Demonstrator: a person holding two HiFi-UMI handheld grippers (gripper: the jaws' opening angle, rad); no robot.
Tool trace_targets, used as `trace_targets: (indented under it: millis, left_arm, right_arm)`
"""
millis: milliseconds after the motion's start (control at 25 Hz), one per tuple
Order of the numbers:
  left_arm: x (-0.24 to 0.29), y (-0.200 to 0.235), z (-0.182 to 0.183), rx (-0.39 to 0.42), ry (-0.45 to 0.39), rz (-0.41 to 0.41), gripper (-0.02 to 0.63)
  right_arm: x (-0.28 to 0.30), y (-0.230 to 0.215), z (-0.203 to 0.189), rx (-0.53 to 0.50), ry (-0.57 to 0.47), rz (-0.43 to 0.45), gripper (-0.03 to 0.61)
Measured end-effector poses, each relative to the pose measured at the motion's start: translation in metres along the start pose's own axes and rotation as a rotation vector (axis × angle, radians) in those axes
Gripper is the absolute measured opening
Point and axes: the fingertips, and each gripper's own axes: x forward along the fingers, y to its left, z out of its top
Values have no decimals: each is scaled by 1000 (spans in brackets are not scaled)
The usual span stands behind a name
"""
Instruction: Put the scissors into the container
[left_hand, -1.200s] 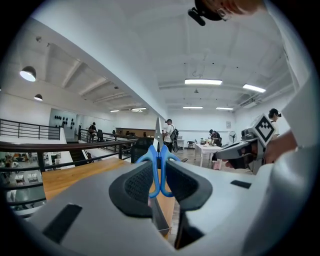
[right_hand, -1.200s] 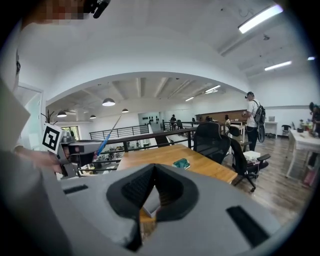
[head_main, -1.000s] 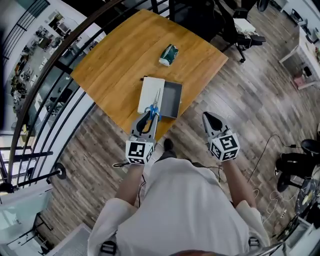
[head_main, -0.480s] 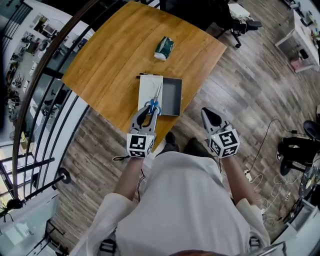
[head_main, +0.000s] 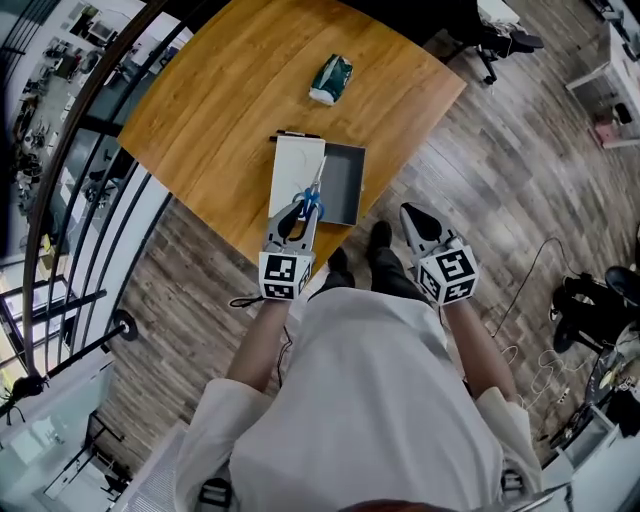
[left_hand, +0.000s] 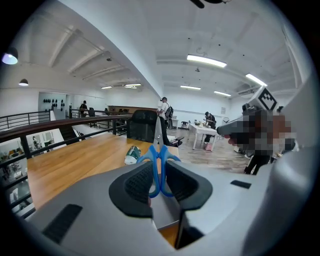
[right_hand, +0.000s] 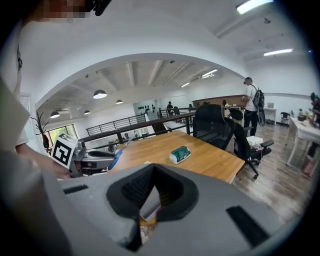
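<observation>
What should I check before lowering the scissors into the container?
1. Grip: left gripper is shut on the blue handles of the scissors. Ok.
2. Container open, facing up: ok.
3. Container interior free: nothing shows inside in the head view. Ok.
4. Alignment: the blades lie over the border between the white panel and the container, not over the opening. Not ok.
5. Height above the container: cannot tell.
6. Right gripper out of the way: shut, empty, off the table's edge. Ok.
</observation>
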Motion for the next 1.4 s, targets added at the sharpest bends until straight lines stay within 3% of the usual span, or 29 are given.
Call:
trace_targets:
  millis: [320, 600, 880, 1160, 1400]
  left_arm:
    - [37, -6, -26, -25, 93, 76, 77]
    - [72, -7, -69, -51, 212, 140, 78]
    - [101, -2, -88, -33, 304, 186, 77]
    - [127, -4, -131, 9, 475, 211, 77]
    - [143, -5, -154, -7, 595, 229, 78]
  right_arm:
    - [27, -28, 1, -30, 54, 110, 2]
    - [54, -52, -6, -57, 115, 209, 2]
    - [81, -68, -13, -61, 158, 294, 3]
    - [101, -83, -25, -52, 193, 357, 2]
    - [114, -98, -27, -33, 199, 387, 2]
